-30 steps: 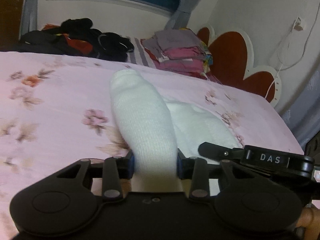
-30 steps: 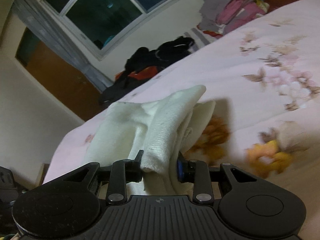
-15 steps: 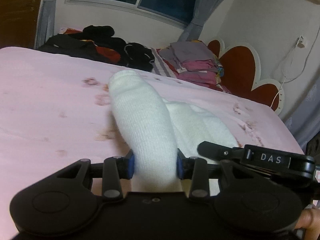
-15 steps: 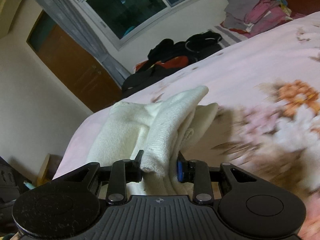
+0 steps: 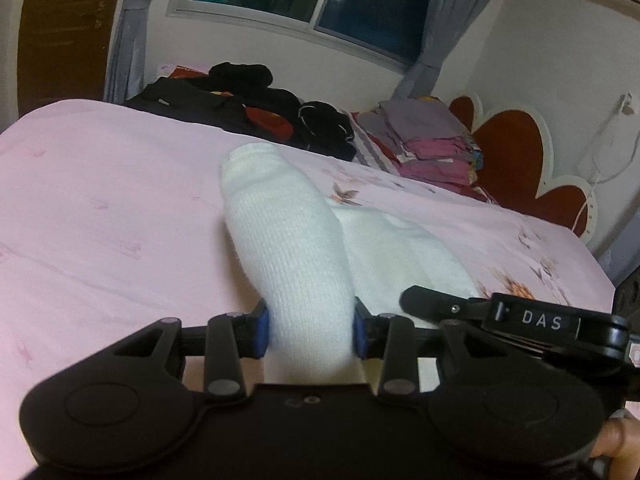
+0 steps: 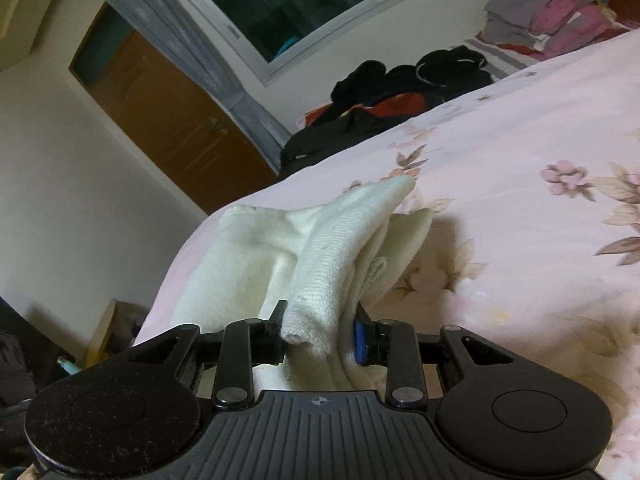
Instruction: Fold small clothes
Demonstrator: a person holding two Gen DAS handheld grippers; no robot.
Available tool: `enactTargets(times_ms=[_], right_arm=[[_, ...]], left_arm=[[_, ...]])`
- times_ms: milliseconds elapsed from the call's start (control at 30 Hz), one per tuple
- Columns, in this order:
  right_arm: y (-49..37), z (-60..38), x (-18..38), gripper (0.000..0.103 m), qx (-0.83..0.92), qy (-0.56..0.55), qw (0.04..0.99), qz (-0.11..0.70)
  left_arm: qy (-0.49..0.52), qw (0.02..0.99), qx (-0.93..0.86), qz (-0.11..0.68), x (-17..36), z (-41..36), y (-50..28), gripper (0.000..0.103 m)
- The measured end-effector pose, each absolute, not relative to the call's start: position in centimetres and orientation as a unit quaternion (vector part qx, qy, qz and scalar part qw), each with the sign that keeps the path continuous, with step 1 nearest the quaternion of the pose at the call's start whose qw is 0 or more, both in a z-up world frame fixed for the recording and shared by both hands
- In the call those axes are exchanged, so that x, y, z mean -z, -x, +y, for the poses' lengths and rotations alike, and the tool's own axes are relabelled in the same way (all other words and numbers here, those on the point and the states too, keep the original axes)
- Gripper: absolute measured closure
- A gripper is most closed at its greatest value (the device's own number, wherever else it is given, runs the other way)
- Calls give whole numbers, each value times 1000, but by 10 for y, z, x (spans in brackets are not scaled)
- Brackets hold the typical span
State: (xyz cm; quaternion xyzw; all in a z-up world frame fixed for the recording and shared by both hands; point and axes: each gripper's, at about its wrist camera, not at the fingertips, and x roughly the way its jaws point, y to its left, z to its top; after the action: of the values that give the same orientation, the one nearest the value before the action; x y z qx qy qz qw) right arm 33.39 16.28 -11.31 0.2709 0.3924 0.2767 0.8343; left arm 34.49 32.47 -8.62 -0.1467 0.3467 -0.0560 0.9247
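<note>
Left wrist view, nearest first: the left gripper (image 5: pixel 308 332) has its 2 blue-padded jaws pressed against both sides of a roll of the white knit garment (image 5: pixel 288 248), narrowly parted by the thickness of the cloth. The garment rises from the jaws and points away over the pink floral bedspread (image 5: pixel 100 220); more of it sags to the right, toward a black gripper part lettered DAS (image 5: pixel 540 320). A fingertip (image 5: pixel 616 440) shows at the bottom right corner. To the left of the garment the bedspread lies bare and wide up to its far edge; to the right it runs to the bed's corner near the red heart-shaped headboard (image 5: pixel 512 168). Along the far edge sit a heap of dark clothes (image 5: pixel 248 108) and a folded stack of clothes (image 5: pixel 432 144), well apart from the garment.

Right wrist view, tilted so the bed slopes upward to the right: the right gripper (image 6: pixel 320 336) likewise clamps a bunched fold of the same white knit garment (image 6: pixel 332 260), jaws a little apart with cloth filling the gap. This view alone shows the near left edge of the bed dropping to the floor, a wooden door (image 6: pixel 160 112) beyond it, and a broad stretch of flowered bedspread (image 6: pixel 520 220) free on the right. Only the left view shows the headboard. Both show the dark window (image 6: pixel 288 4) and grey curtains (image 6: pixel 192 36). Both grippers point forward and somewhat downward.
</note>
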Motion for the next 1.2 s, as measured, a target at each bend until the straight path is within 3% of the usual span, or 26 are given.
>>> enactTargets(times_ms=[333, 667, 933, 967, 1067, 1200], right_arm=[[-357, 186, 161, 72, -277, -212, 845, 405], [-366, 175, 175, 71, -283, -223, 823, 440], [-371, 175, 159, 70, -285, -208, 828, 436], [-375, 174, 159, 68, -283, -216, 826, 437], [-391, 170, 165, 39, -266, -259, 815, 445], [-415, 174, 177, 39, -261, -282, 799, 462]], left_arm=[[155, 915, 34, 372, 139, 349, -364, 63], [182, 900, 32, 394, 150, 368, -358, 40], [197, 903, 18, 380, 135, 383, -356, 42], [203, 902, 15, 381, 134, 386, -362, 42], [227, 893, 14, 388, 137, 393, -380, 42], [249, 883, 11, 398, 146, 397, -403, 42]])
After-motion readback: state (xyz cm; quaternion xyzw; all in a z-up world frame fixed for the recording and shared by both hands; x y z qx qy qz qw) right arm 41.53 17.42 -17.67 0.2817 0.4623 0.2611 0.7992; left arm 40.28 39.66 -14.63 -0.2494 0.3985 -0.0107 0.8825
